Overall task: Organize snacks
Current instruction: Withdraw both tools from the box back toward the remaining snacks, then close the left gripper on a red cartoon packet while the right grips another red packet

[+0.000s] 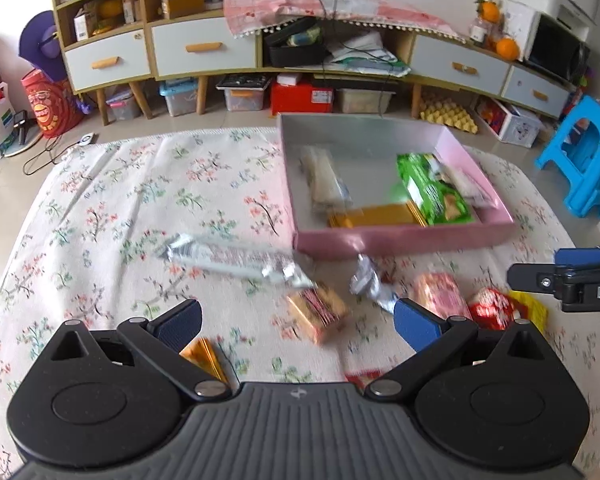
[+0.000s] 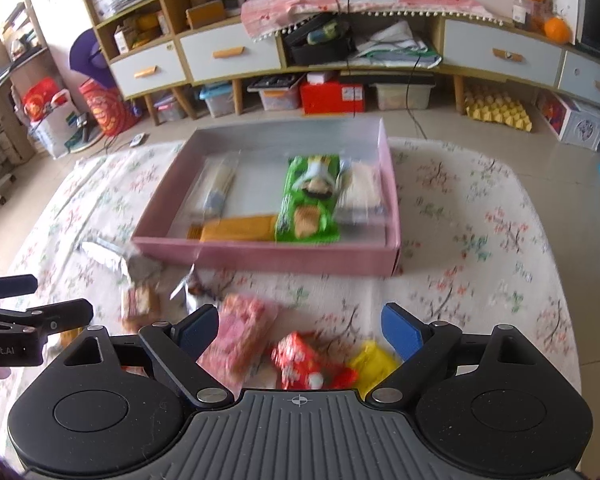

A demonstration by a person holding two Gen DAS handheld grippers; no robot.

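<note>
Snacks half sorted, both my claws empty above the floral cloth (image 1: 112, 208).

My left claw (image 1: 298, 322) stands wide with nothing between its blue pads; under it lie a tan biscuit pack (image 1: 318, 312) and, further out, a long silver packet (image 1: 236, 260) whose end reaches the pink tray (image 1: 400, 240). My right claw (image 2: 300, 330) is also spread, nothing gripped, hovering over a pink packet (image 2: 240, 332), a red packet (image 2: 300, 360) and a yellow one (image 2: 374, 360) (all blurred, labels unreadable). A crumpled silver wrapper (image 1: 366, 280) sits just in front of the tray's near wall. Inside the tray: a green packet (image 2: 310, 200) right of centre, a gold bar (image 2: 236, 228) along the near wall touching it, a pale clear pack (image 2: 218, 184) on the left, and another pale pack (image 2: 364, 196) against the right wall. A gold wrapper (image 1: 204, 358) shows by my left claw's finger.
</note>
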